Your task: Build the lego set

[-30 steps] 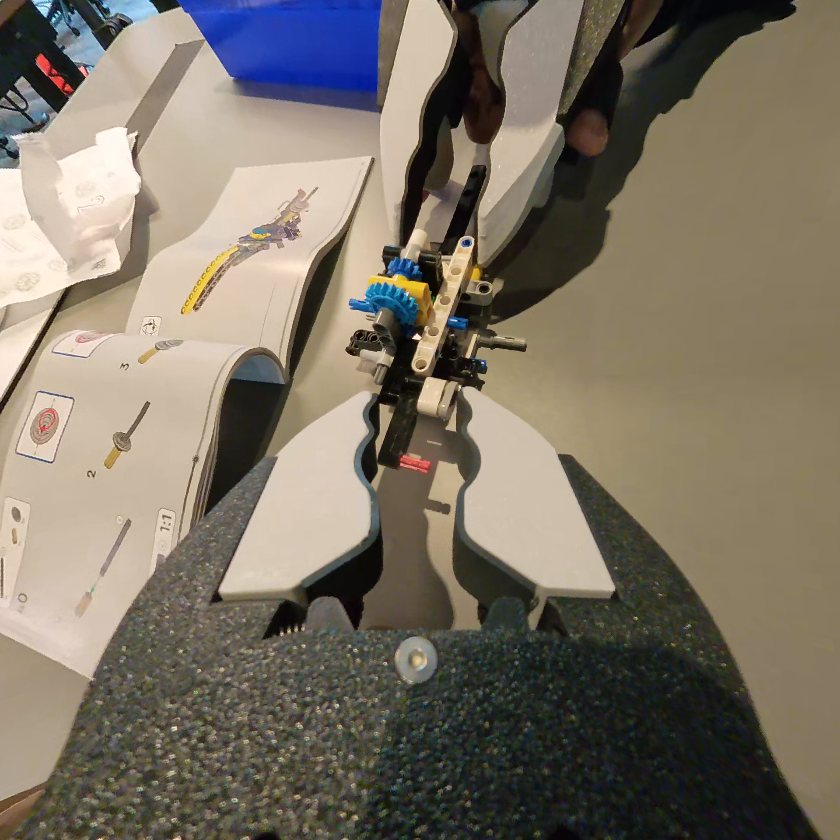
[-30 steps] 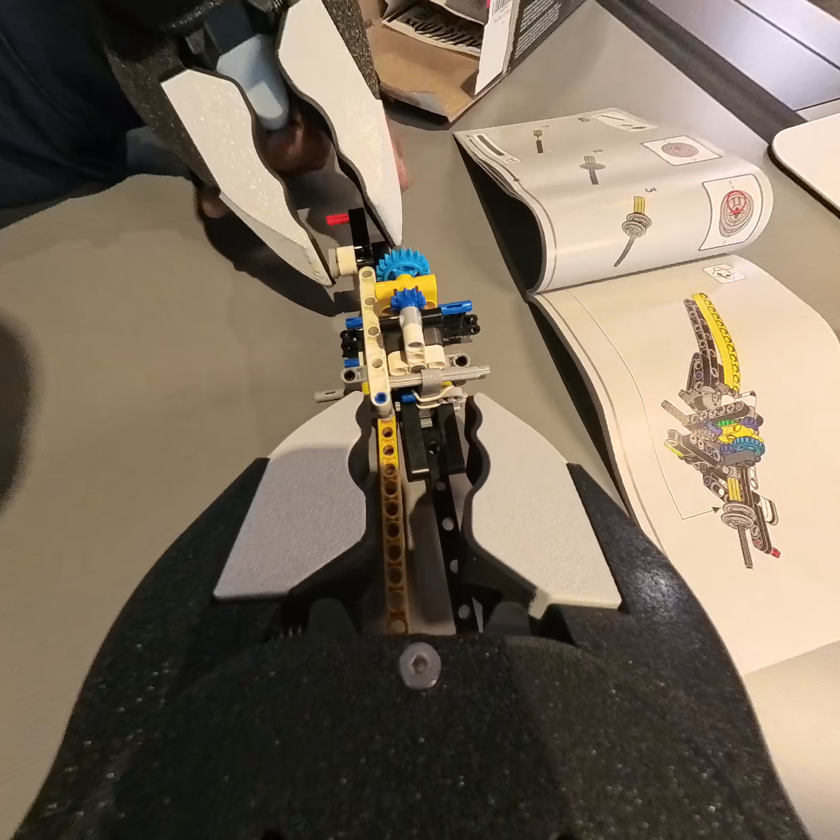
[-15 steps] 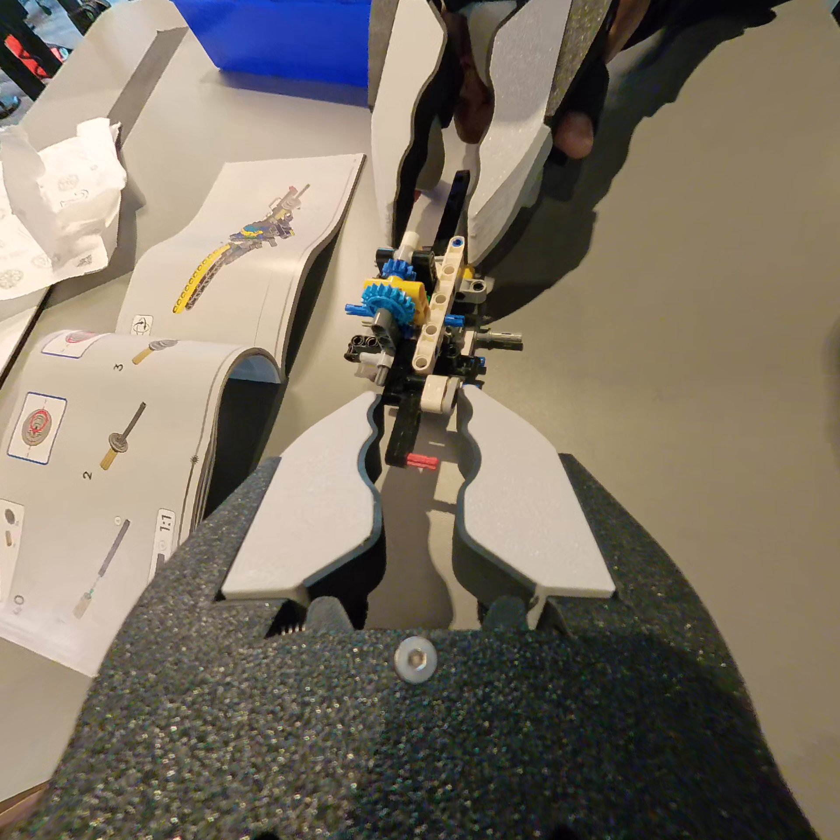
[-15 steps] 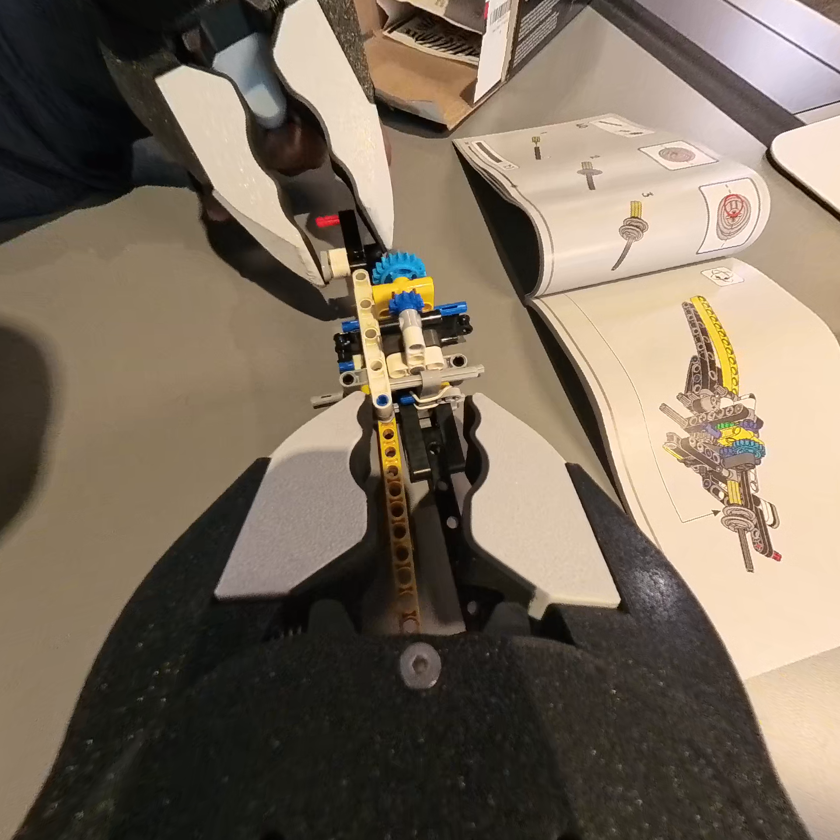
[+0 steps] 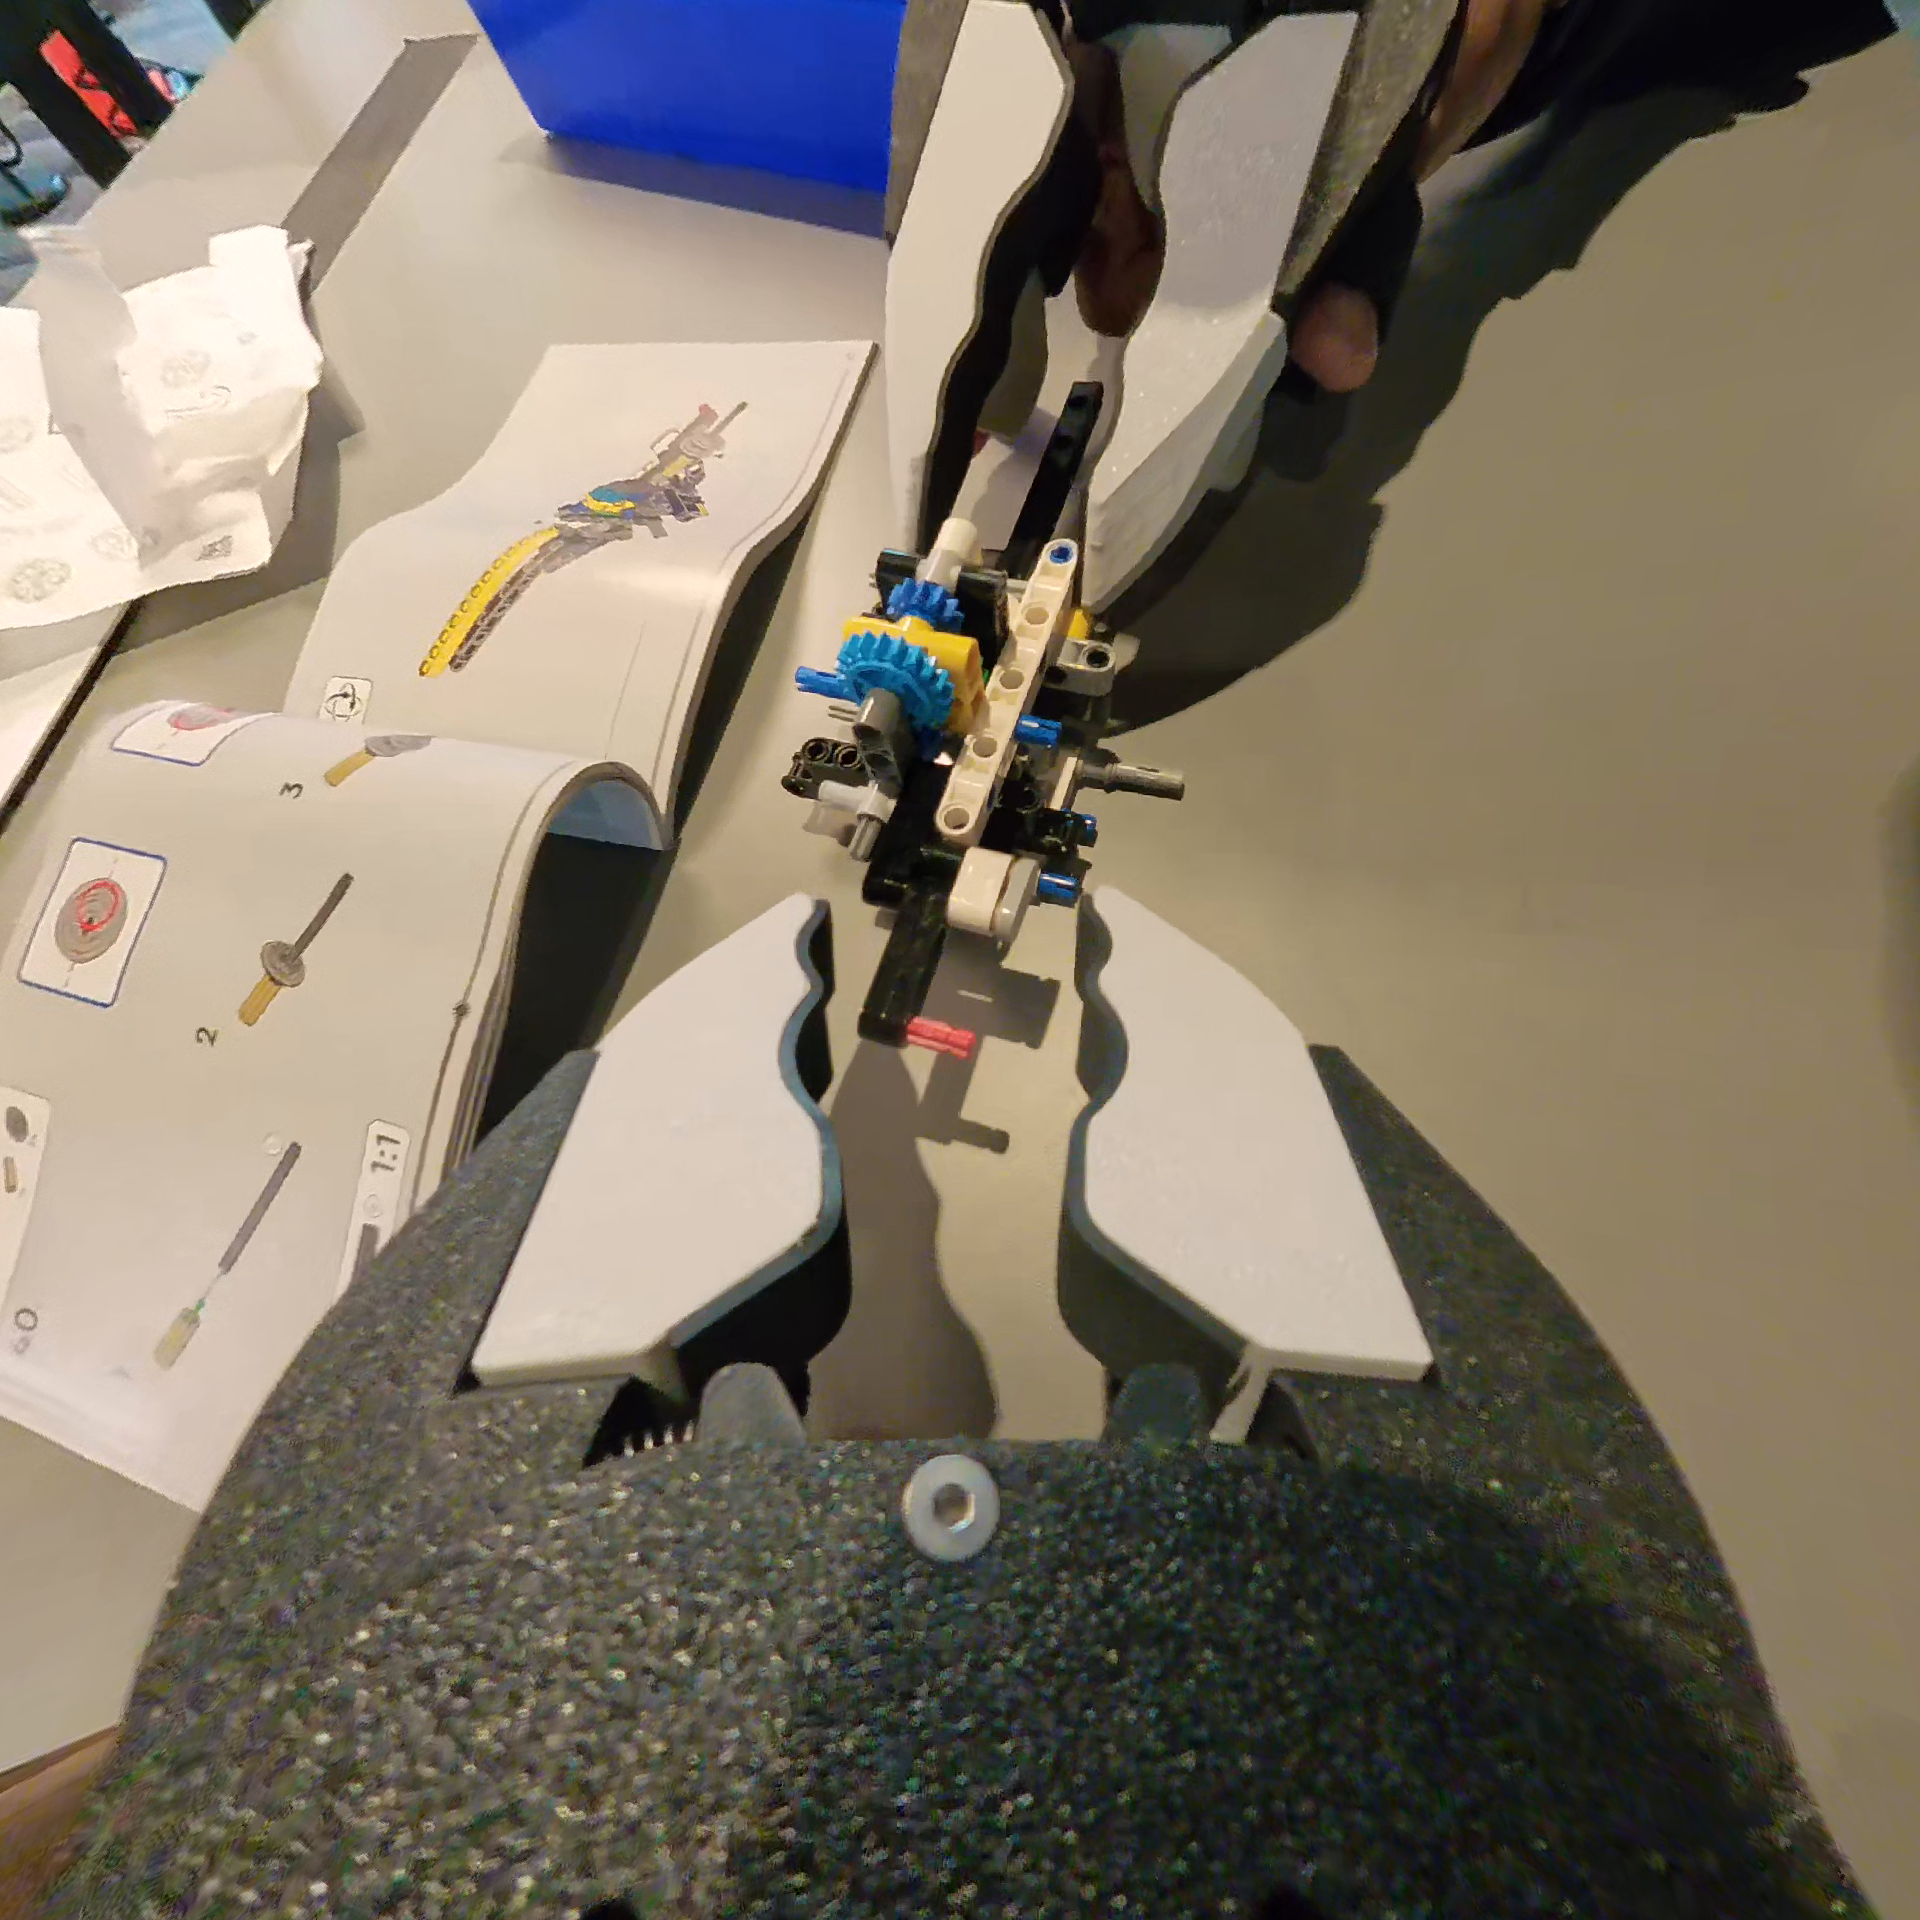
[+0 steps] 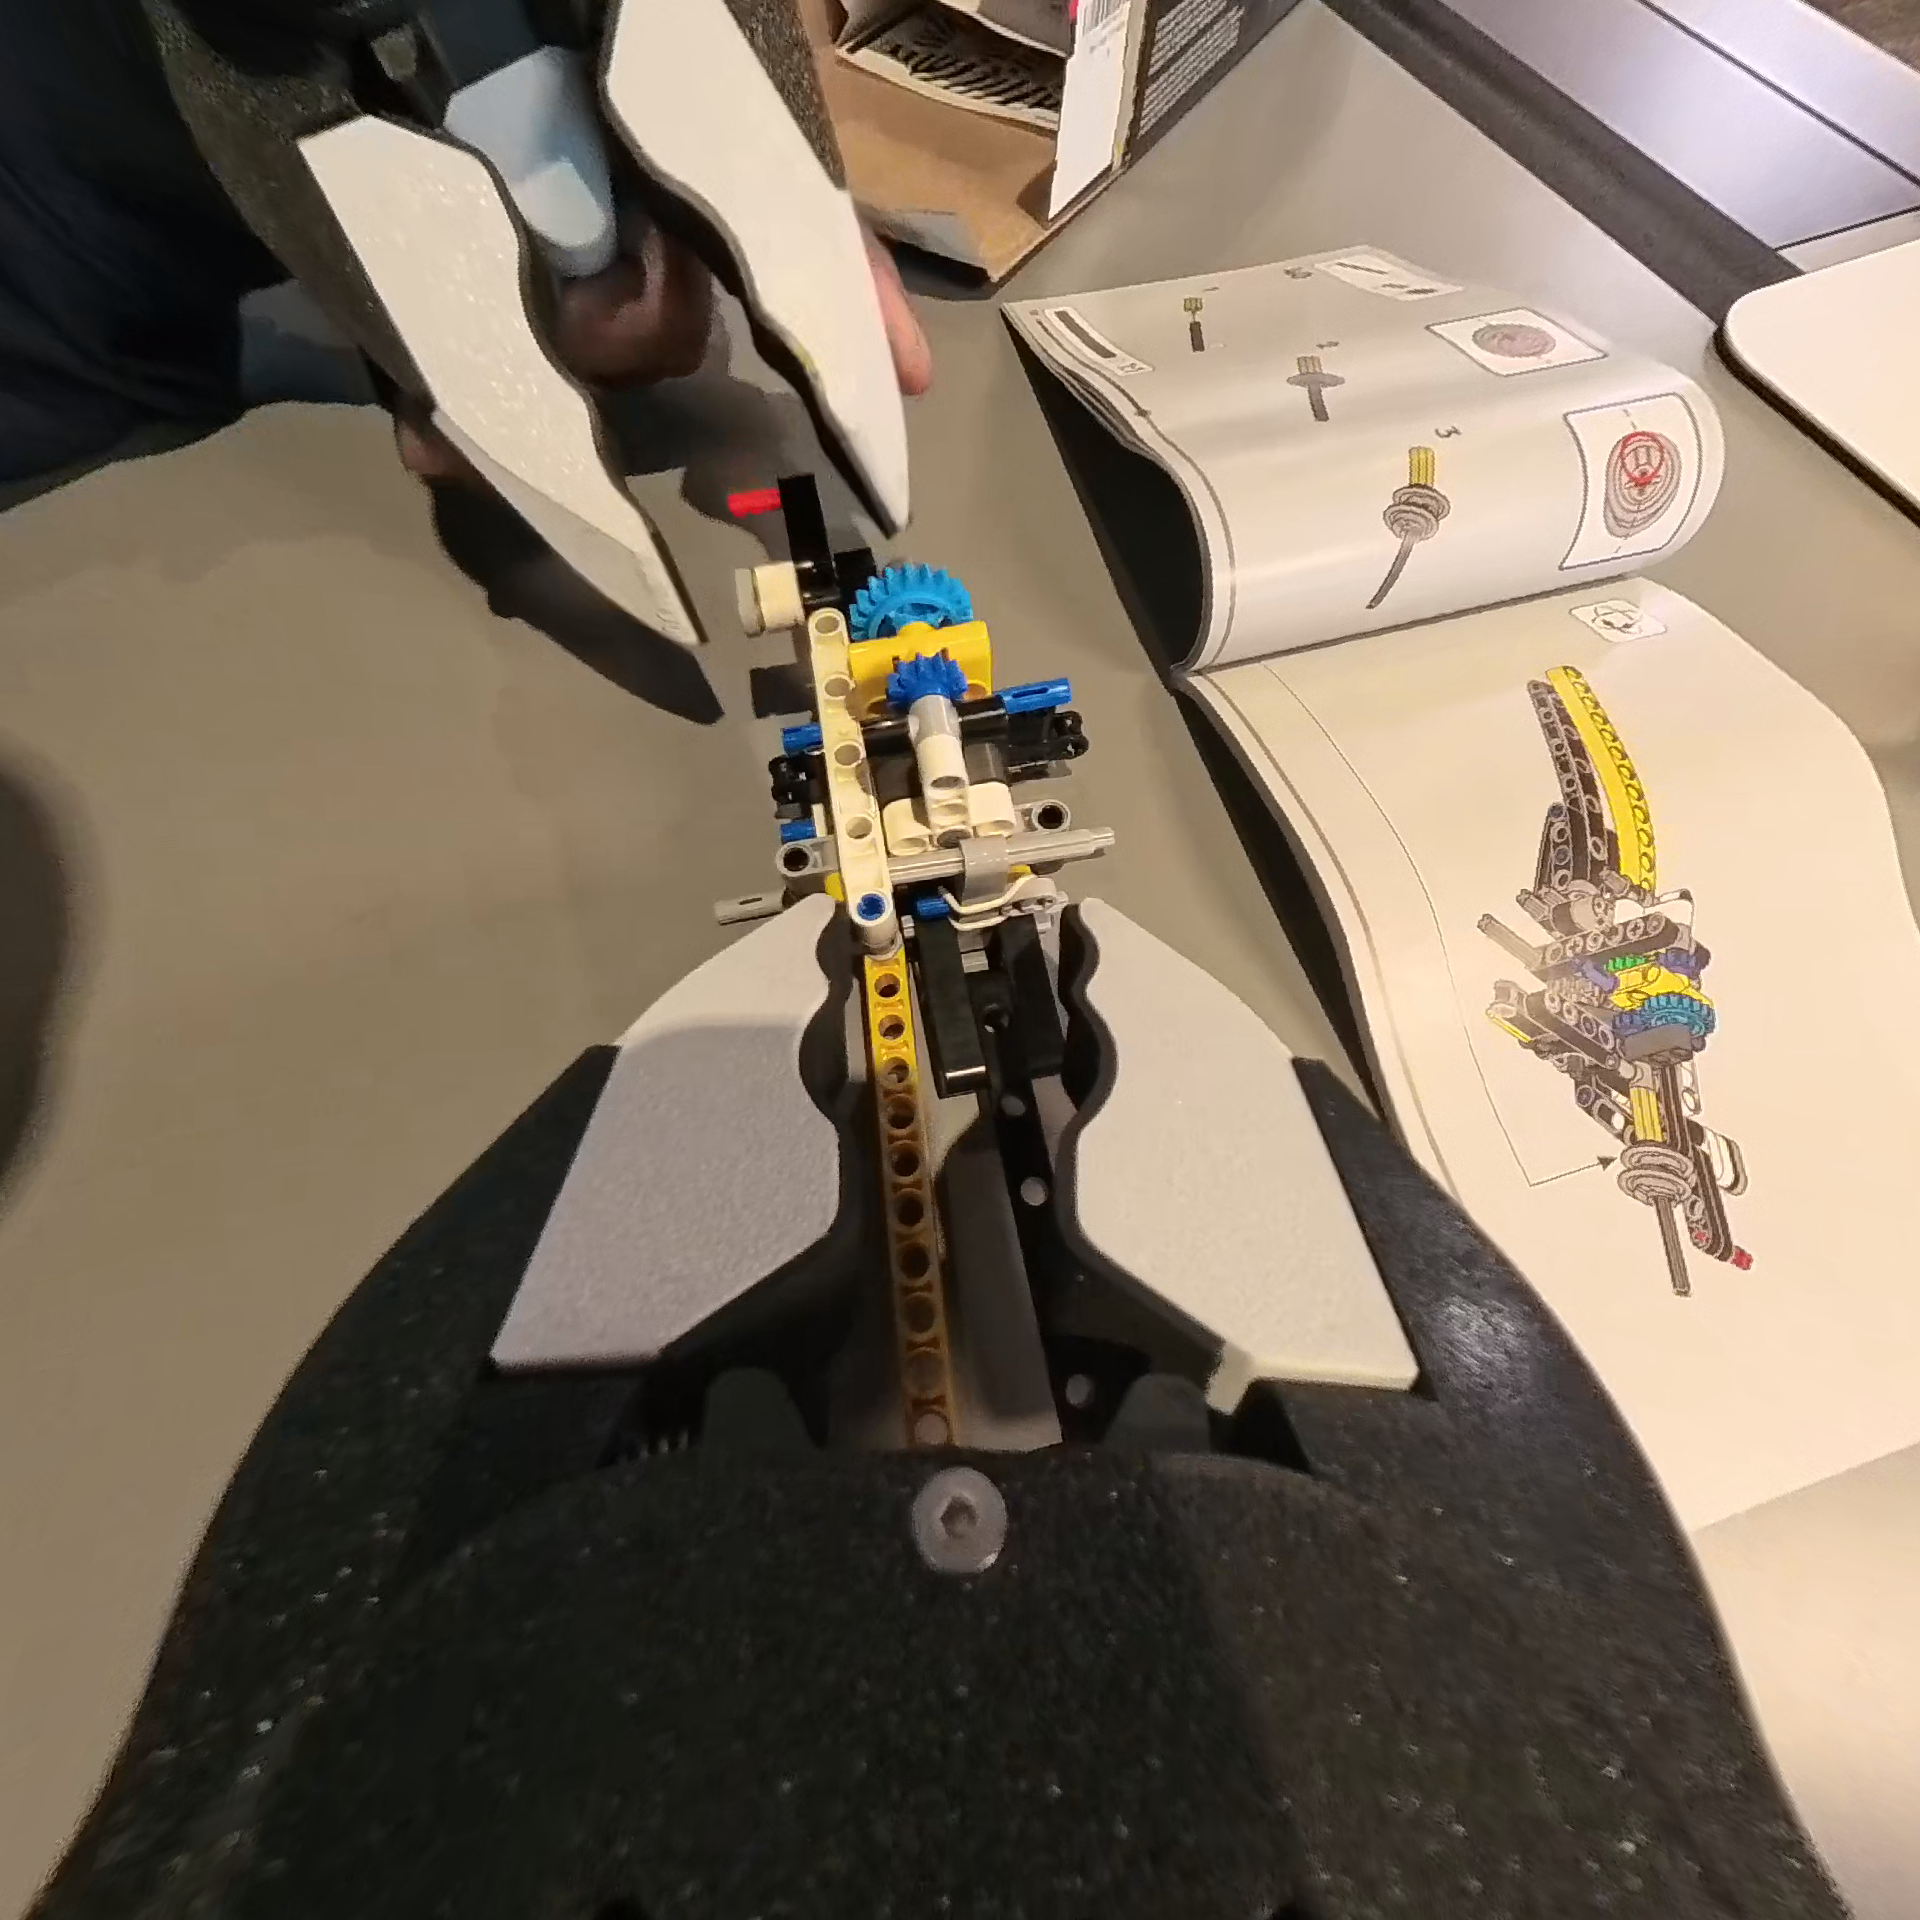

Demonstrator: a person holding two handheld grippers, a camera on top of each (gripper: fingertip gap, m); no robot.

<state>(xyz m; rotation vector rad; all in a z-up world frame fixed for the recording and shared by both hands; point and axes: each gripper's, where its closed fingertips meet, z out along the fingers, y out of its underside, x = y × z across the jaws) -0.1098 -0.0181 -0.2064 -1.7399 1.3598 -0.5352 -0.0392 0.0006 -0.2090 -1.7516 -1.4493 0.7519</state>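
Note:
The half-built lego assembly [image 5: 997,686] has blue gears, a yellow block, a white beam and black beams, and is held just above the grey table. My right gripper [image 6: 951,925] is shut on its long yellow and black beams [image 6: 904,1143]. In the left wrist view this gripper [image 5: 1023,540] shows at the top, on the assembly's far end. My left gripper [image 5: 956,914] is open. The assembly's black beam end with a red pin [image 5: 938,1036] lies between its fingers without touching them. The left gripper also shows in the right wrist view [image 6: 790,582], straddling the red pin [image 6: 753,503].
An open instruction booklet [image 5: 582,582] lies beside the assembly, to the right in the right wrist view [image 6: 1455,727]. A blue bin [image 5: 707,83] and crumpled white bags [image 5: 156,416] stand behind it. A cardboard box [image 6: 987,135] and a white board edge [image 6: 1849,364] are farther off. My hands' fingertips stand some 8 cm from each other.
My left gripper's jaws have opened a little wider around the black beam end. The right gripper still holds the assembly, which has barely moved.

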